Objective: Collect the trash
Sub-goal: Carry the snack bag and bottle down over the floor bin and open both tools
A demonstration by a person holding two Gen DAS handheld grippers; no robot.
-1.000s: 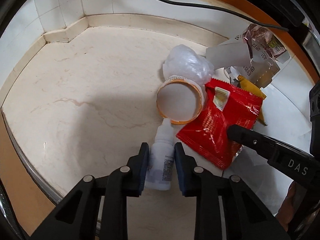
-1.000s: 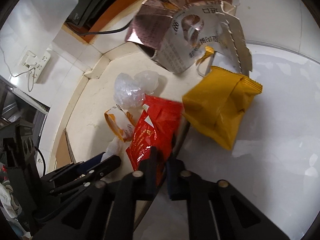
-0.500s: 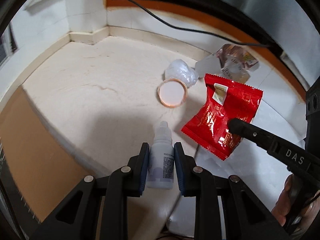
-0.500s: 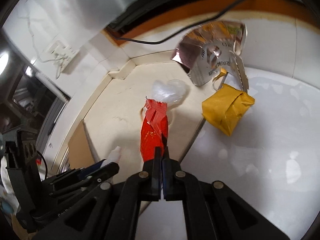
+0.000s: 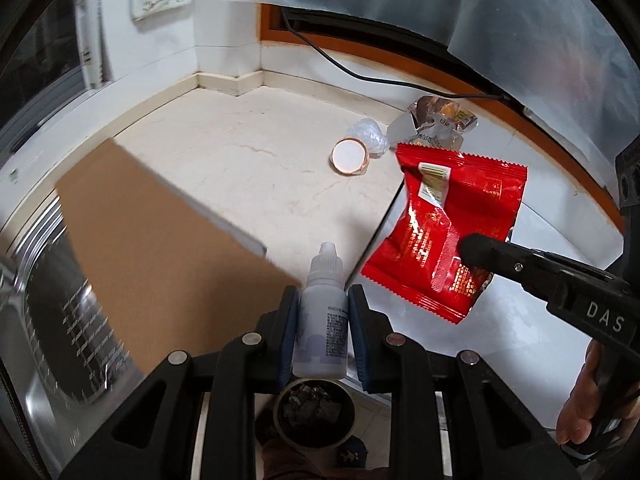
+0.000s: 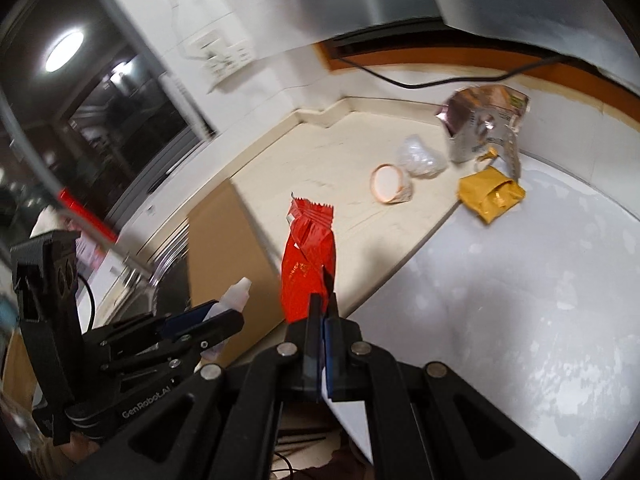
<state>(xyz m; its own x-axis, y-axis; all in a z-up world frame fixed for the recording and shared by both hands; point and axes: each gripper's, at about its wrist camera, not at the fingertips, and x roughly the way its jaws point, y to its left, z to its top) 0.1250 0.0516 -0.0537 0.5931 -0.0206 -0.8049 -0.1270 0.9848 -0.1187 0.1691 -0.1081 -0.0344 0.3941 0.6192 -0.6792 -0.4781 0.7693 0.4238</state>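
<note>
My left gripper is shut on a small white dropper bottle and holds it in the air above the counter's front edge. My right gripper is shut on a red snack wrapper, which hangs lifted in the left wrist view. The bottle and left gripper also show in the right wrist view. On the cream counter remain an orange-rimmed round lid, a crumpled clear plastic, a torn silver foil pack and a yellow packet.
A round bin with dark trash sits below, under my left gripper. A brown cardboard panel and a steel sink lie to the left. A white board covers the counter's right side. A black cable runs along the back wall.
Both grippers have lifted and pulled back from the counter, carrying the bottle and the red wrapper. The remaining trash now looks farther away, and the bin has come into view below.
</note>
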